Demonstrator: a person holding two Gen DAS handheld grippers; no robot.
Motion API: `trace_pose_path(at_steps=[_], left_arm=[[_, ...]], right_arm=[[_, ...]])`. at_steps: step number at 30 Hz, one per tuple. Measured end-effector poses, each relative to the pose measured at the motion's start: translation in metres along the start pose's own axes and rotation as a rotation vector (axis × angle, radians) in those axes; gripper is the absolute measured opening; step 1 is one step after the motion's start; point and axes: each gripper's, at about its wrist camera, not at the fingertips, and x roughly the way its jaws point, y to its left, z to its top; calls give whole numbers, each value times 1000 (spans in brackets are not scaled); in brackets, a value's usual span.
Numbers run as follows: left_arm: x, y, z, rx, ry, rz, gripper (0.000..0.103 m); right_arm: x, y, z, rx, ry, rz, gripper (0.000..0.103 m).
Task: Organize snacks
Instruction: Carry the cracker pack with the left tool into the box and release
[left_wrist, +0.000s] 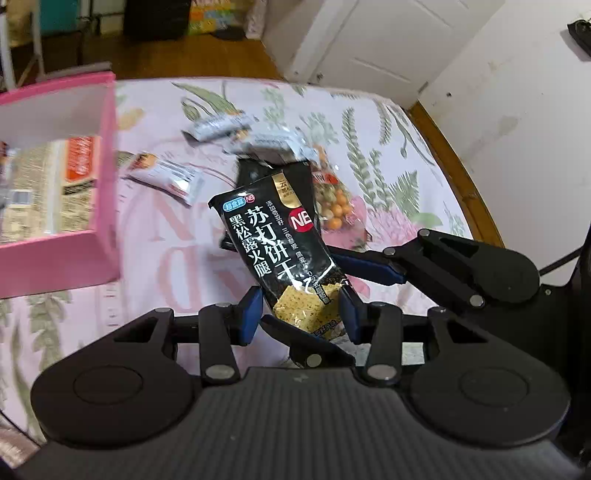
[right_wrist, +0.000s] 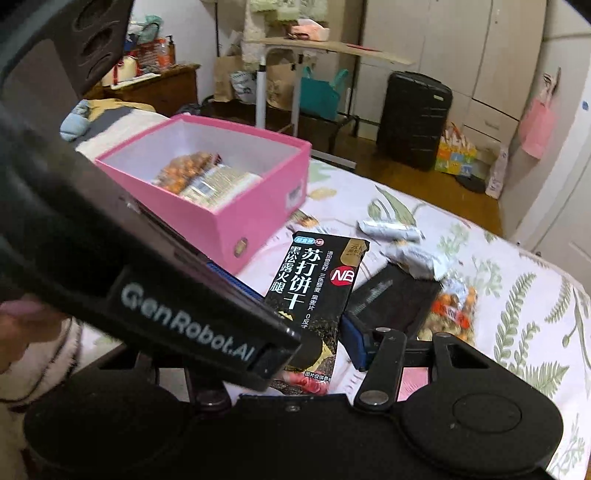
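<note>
**Two grippers on one black cracker packet above the bed**

While the black cracker packet (left_wrist: 280, 254) stands tilted between the blue pads of the left gripper (left_wrist: 301, 314), those pads press its lower end from either side, so the left jaws are clamped on it. From the left wrist view, the right gripper (left_wrist: 354, 266) reaches in from the right, one blue finger lying against the packet's right edge. From the right wrist view, the same packet (right_wrist: 317, 295) sits between the right gripper's (right_wrist: 314, 332) fingers; only the blue pad on the right is clear, close beside the packet, and the left gripper's body covers the other side, so I cannot tell whether the right jaws grip it.

Ahead of the left gripper and to its left, a pink box (left_wrist: 105, 155) sits open on the floral bedsheet (left_wrist: 388, 140) with packets inside. Beyond the held packet lie silver wrappers (left_wrist: 258, 136), a bag of orange and green snack balls (left_wrist: 336, 206) and another black packet (right_wrist: 391, 291). Just ahead and left, a small white packet (left_wrist: 166, 177) rests on the sheet.
</note>
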Motion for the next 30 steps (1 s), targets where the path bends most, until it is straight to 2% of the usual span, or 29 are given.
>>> trace_pose_path(at_steps=[6, 12, 14, 19, 22, 25, 30], left_arm=[[-42, 17, 5, -17, -85, 70, 42], [-63, 51, 44, -52, -192, 177, 42], [-65, 69, 62, -47, -195, 200, 43], [-54, 130, 98, -136, -135, 194, 43], [-29, 164, 107, -209, -85, 206, 43], [-8, 186, 106, -246, -58, 213, 43], [11, 206, 95, -302, -64, 194, 43]], right_arm=[[0, 17, 27, -40, -67, 50, 60], [28, 26, 77, -124, -164, 66, 59], [43, 27, 94, -150, -198, 88, 59], [89, 32, 124, -123, -171, 140, 59], [127, 37, 132, -95, -92, 168, 59], [155, 43, 134, -83, -34, 168, 59], [181, 47, 136, -78, 15, 170, 60]])
